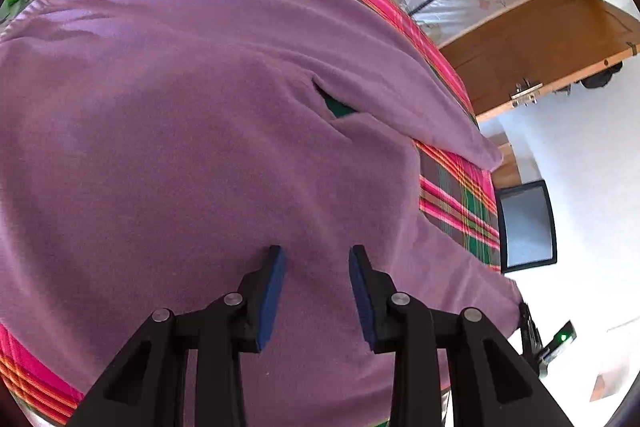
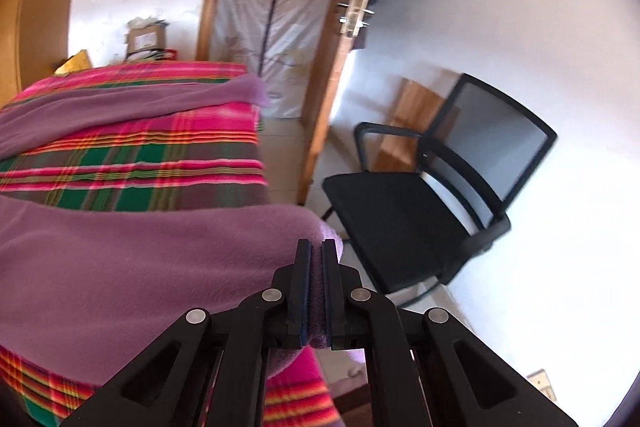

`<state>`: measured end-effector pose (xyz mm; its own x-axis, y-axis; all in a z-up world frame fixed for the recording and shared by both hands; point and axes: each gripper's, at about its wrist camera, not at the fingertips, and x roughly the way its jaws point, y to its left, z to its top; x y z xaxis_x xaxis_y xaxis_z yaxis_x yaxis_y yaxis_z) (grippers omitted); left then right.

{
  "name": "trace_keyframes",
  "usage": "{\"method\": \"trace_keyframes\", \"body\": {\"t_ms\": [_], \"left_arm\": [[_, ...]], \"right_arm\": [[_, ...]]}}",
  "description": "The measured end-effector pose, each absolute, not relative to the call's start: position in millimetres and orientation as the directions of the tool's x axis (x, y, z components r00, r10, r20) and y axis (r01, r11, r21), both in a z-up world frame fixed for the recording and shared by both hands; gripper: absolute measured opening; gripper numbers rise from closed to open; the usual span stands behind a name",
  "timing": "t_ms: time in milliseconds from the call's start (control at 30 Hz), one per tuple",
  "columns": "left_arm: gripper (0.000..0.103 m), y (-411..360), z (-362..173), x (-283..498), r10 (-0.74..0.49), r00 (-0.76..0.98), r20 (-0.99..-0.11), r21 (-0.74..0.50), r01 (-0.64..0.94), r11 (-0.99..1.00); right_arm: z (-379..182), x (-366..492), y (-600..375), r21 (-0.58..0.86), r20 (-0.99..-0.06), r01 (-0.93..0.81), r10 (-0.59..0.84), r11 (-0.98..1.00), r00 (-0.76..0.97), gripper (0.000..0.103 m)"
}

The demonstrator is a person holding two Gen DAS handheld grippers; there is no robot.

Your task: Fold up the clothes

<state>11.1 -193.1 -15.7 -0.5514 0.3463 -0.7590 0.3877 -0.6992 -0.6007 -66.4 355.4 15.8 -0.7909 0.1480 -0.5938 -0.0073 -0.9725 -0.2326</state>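
Purple garment (image 1: 200, 115) on plaid blanket (image 2: 160, 155), black chair (image 2: 432, 211) beside bed

**Room setting: walls, doorway and furniture**

White plaster walls (image 2: 500, 27) enclose the room, brightly and evenly lit. A wooden door frame (image 2: 336, 75) surrounds an opening covered by a translucent patterned sheet (image 2: 272, 27); a metal latch (image 2: 354, 13) sits on the frame. A black mesh-backed office chair (image 2: 432, 199) stands on the pale tiled floor (image 2: 280, 131) near the doorway, with a wooden board (image 2: 408, 123) leaning against the wall behind it. A plaid pink-and-green bedcover (image 2: 160, 155) spans the bed. A cardboard box (image 2: 146, 37) rests by the far wall.
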Motion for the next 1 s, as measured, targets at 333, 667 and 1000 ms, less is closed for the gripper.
{"method": "trace_keyframes", "body": {"t_ms": [333,667,1000], "left_arm": [[0.034,-200,-19,24,0.353,-0.584,-0.731,-0.634,0.389,-0.668],[0.034,-209,-17,27,0.365,-0.572,-0.735,-0.632,0.382,-0.674],[0.034,-263,21,23,0.211,-0.596,-0.775,-0.547,0.465,-0.696]], "right_arm": [[-4,-44,366,-0.268,-0.628,-0.088,0.243,-0.959,-0.740,0.005],[-21,-48,361,-0.323,-0.696,-0.105,0.311,-0.940,-0.647,0.012],[27,-72,324,-0.243,-0.663,-0.059,0.210,-0.968,-0.719,0.017]]}}
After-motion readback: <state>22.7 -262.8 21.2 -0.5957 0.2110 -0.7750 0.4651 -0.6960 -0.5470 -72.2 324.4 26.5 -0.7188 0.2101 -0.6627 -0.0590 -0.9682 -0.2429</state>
